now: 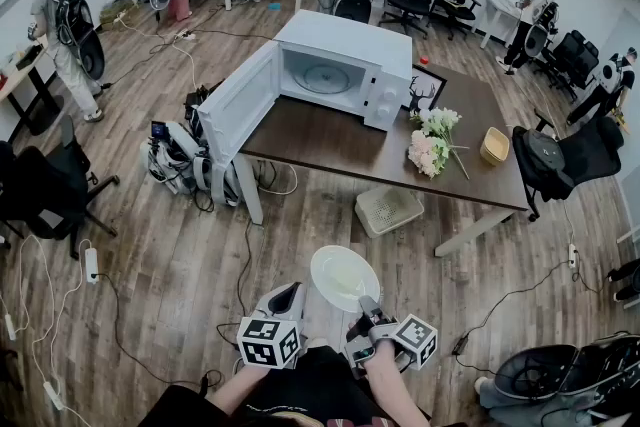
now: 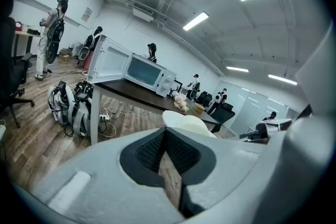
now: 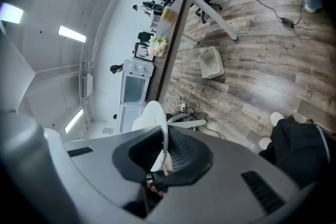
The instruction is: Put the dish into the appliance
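- bags [image 1: 185, 160]: on floor by L end of tabletop [image 1: 330, 150], cables round them.
- microwave door [image 1: 238, 105]: white, swung wide open to L.
- left hand-held gripper [image 1: 289, 293]: low in head view, over floor; jaws together, nothing betw. them. Own view shows pads meeting, floor planks beyond.
- microwave [image 1: 345, 67]: white, on L part of dark tabletop; cavity open, glass turntable visible inside.
- dish [image 1: 344, 277]: white, round; up in air over floor on near side of tabletop, well apart from microwave, not yet inside.
- right hand-held gripper [image 1: 368, 307]: jaws clamped on dish's near rim; own view shows rim edge-on betw. pads.
- crate [image 1: 388, 210]: white, on floor under tabletop edge.
- flowers [image 1: 432, 140]: bunch lying on tabletop, R of microwave.
- bowl [image 1: 494, 145]: yellowish, near R end of tabletop.
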The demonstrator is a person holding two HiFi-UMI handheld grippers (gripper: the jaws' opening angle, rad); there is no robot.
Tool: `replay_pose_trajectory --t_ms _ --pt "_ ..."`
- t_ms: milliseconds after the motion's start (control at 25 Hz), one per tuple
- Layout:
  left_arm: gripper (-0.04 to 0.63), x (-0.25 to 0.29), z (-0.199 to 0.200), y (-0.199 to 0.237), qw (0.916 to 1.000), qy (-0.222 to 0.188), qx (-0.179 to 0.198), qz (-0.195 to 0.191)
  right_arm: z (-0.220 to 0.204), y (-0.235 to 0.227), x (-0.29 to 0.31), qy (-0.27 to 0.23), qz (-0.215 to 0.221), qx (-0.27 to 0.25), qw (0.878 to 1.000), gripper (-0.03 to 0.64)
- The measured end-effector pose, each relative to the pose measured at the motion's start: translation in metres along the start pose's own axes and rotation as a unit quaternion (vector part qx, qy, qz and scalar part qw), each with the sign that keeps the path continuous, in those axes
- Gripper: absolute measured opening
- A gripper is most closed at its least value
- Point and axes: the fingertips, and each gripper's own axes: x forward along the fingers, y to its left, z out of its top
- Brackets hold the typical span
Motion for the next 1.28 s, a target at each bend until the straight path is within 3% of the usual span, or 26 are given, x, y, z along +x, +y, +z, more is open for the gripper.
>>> replay_pose_trajectory --t_ms 600,880,1280 --pt "0.005 0.014 -0.004 -0.026 0.9995 -0.017 0.02 0.018 0.029 0.024 0.023 0.027 0.045 -0.032 0.998 0.038" --pt "0.005 0.031 0.0 -0.017 0.9991 -0.021 0.01 0.035 0.048 0.023 0.032 0.025 0.038 -0.021 0.999 0.046" --pt "0.006 0.089 0.025 0.004 0.9997 -0.003 0.018 0.016 0.08 0.041 0.076 -0.002 0.043 -0.019 0.999 0.039"
